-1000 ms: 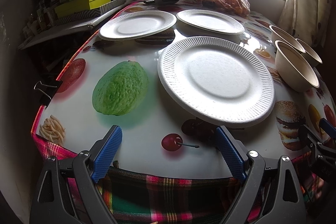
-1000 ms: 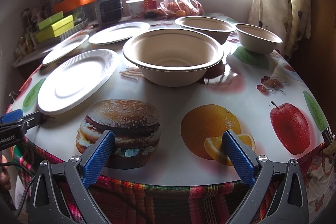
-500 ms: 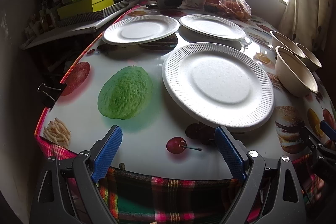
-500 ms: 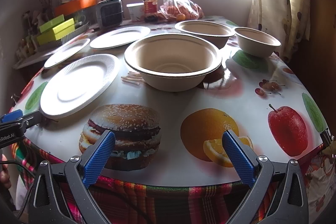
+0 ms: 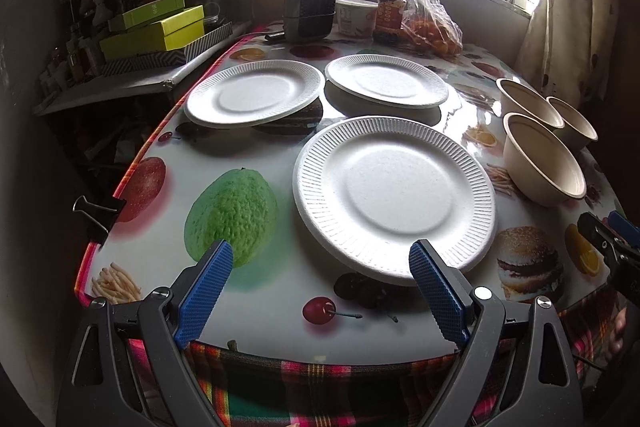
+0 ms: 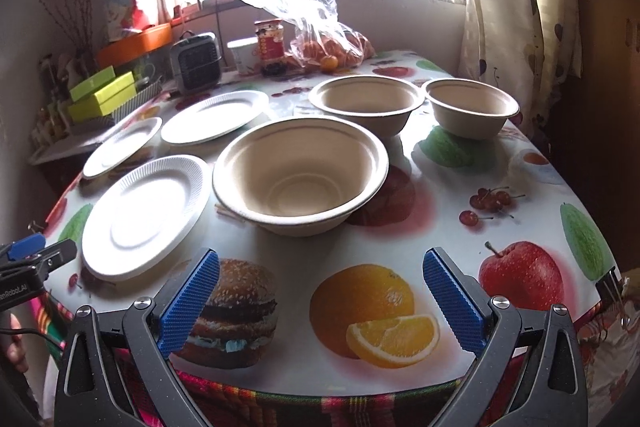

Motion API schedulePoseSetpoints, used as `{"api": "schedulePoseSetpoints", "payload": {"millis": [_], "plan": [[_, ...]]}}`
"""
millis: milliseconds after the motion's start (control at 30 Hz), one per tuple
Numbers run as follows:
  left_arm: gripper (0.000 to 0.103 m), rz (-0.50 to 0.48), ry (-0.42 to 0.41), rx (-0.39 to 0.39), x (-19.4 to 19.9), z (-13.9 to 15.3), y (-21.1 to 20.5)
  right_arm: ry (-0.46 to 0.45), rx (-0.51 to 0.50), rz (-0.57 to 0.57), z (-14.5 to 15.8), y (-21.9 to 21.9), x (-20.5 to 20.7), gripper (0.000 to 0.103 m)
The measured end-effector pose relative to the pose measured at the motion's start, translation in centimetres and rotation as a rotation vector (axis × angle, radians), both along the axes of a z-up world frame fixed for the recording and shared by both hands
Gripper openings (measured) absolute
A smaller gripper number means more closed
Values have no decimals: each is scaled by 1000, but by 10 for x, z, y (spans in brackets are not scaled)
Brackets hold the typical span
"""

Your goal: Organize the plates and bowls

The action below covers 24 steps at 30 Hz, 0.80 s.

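Sunlit kitchen corner, barred window at top of frame, table under a glossy fruit-and-burger print cloth (image 5: 256,267). Nearest plate (image 5: 394,197) sits centre-right in left wrist view, white, ribbed rim, empty; two more white plates behind it, far-left plate (image 5: 254,93) and far-right plate (image 5: 386,81), both empty, all three apart from each other. Bowls on the right side of table: front bowl (image 6: 300,171) centre of right wrist view, w/ back-left bowl (image 6: 366,103) and back-right bowl (image 6: 472,107) beyond it; all beige, all empty, none nested.

Change vs a sec ago: both grippers have eased in toward the table. Left gripper (image 5: 320,287) now has its right finger overlapping the near rim of nearest plate in the frame, though contact can't be confirmed; jaws spread wide, nothing held. Right gripper (image 6: 320,297) faces front bowl, also wide apart, nothing held, bowl well beyond the tips.

Reads as approach only, no stacking done yet; prob. first pick is nearest plate.

Background, upper centre: small heater (image 5: 308,11), jar (image 5: 390,15), plastic bag of oranges (image 5: 424,11); yellow-green boxes (image 5: 156,31) upper left.
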<state>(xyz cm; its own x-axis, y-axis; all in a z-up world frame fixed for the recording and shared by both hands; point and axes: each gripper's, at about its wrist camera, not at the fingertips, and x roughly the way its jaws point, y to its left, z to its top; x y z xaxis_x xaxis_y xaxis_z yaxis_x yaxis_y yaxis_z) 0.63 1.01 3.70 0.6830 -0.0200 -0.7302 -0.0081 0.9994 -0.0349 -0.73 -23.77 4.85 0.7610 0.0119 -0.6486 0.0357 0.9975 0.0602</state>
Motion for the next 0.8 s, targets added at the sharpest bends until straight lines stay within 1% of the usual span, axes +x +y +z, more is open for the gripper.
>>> {"api": "schedulePoseSetpoints", "payload": {"millis": [67,200,233,333,400,467,600,700,733,767,800], "plan": [[90,-12,-3,-1,4,4,-3,-11,14,-22,6,-11,7,103],[90,-32,-9,-5,11,10,-8,-3,65,-66,12,-31,27,102],[90,-33,-9,-5,13,11,-9,0,74,-75,12,-35,31,101],[90,-39,0,-4,20,14,-12,27,109,-98,10,-48,48,99],[90,-42,7,0,25,15,-14,51,130,-106,6,-52,55,95],[90,-44,13,-1,30,16,-16,74,135,-110,3,-56,64,76],[90,-50,21,-3,38,18,-18,116,150,-109,-5,-61,77,67],[90,-58,24,-5,43,19,-20,133,170,-109,-9,-63,81,50],[90,-60,26,-5,45,19,-20,141,178,-111,-10,-64,82,42],[90,-63,27,-5,47,20,-21,147,187,-114,-11,-65,83,35],[90,-67,28,-7,48,20,-22,150,191,-118,-12,-67,85,33]]}}
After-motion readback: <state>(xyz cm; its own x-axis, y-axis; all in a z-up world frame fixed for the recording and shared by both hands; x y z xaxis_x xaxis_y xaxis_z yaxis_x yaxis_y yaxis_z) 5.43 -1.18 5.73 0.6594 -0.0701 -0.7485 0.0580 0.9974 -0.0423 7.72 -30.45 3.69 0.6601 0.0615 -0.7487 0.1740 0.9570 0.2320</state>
